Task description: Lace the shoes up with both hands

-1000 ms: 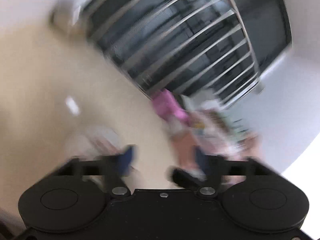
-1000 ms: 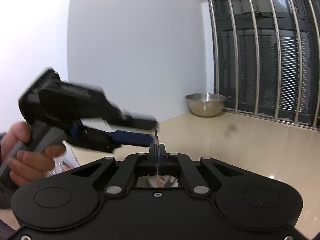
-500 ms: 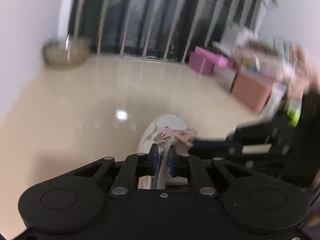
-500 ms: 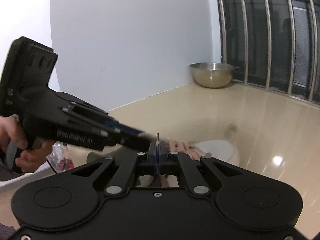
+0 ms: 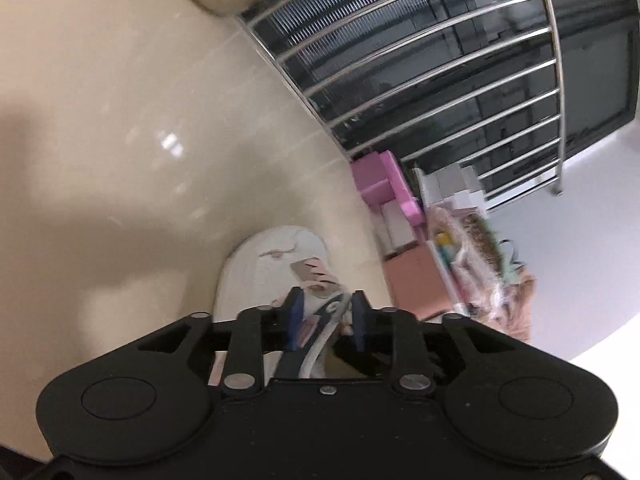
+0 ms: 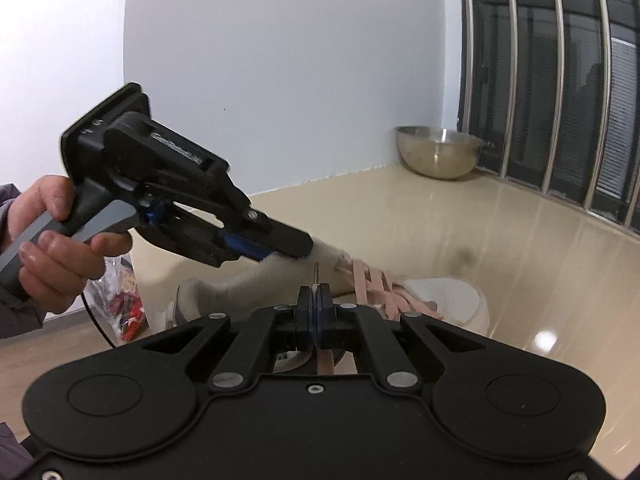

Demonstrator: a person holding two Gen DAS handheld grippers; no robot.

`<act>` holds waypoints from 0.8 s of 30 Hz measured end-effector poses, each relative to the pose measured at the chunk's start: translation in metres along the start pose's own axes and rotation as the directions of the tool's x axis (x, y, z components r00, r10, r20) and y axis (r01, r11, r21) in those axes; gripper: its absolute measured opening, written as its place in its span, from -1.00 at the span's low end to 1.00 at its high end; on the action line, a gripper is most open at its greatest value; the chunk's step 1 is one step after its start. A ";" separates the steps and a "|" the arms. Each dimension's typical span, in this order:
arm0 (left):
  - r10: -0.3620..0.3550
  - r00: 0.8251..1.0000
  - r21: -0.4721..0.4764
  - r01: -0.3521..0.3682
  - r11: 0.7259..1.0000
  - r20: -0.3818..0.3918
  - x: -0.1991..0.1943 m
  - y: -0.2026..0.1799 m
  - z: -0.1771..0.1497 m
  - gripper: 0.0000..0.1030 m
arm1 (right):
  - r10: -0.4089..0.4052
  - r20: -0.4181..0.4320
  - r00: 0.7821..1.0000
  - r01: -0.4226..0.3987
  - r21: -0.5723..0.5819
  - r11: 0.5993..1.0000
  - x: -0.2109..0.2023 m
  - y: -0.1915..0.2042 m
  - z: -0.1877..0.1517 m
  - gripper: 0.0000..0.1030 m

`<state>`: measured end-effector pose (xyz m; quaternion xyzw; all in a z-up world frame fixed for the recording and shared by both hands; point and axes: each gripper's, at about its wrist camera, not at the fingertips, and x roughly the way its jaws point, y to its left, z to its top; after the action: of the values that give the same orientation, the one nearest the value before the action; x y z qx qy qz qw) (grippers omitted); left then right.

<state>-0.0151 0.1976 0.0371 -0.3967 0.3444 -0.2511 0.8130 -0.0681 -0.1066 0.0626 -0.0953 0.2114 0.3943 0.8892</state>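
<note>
Right wrist view showed the right gripper [image 6: 314, 300] fingers clenched on the pink lace [image 6: 370, 280] just behind the white shoe [image 6: 440, 294] on the floor, while the left gripper [image 5: 325, 316], fingers parted and just opening over the shoe's collar, risked snagging it and dragging the shoe.

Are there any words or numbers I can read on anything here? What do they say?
Raised lettering on the side of the black handheld left tool: too blurred to read.
Small white label under the right tool: too small to read.
Crinkly plastic bag with red print: print unreadable.
White shoe with pink laces: no writing visible.
Pile of boxes and packets: blurred, nothing readable.
</note>
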 end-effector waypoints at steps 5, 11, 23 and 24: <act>0.074 0.997 -0.001 -0.074 0.997 0.026 -0.003 -0.002 -0.004 -0.45 | 0.045 -0.007 0.999 -0.045 -0.069 0.997 -0.001 0.005 0.000 -1.00; 0.064 0.997 0.001 -0.064 0.998 0.034 -0.003 -0.005 -0.003 -0.46 | 0.042 -0.002 0.999 -0.042 -0.115 0.993 -0.002 0.010 -0.001 -1.00; 0.050 0.998 0.008 -0.050 0.999 0.030 -0.002 -0.006 -0.001 -0.46 | 0.046 -0.018 0.999 -0.047 -0.094 0.994 0.000 0.009 0.005 -1.00; 0.049 0.998 0.007 -0.049 0.999 0.031 -0.002 -0.006 -0.001 -0.46 | 0.046 -0.020 0.999 -0.047 -0.097 0.994 0.000 0.009 0.005 -1.00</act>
<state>-0.0180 0.1951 0.0424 -0.3887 0.3407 -0.2264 0.8256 -0.0736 -0.0990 0.0668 -0.1370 0.2021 0.4239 0.8722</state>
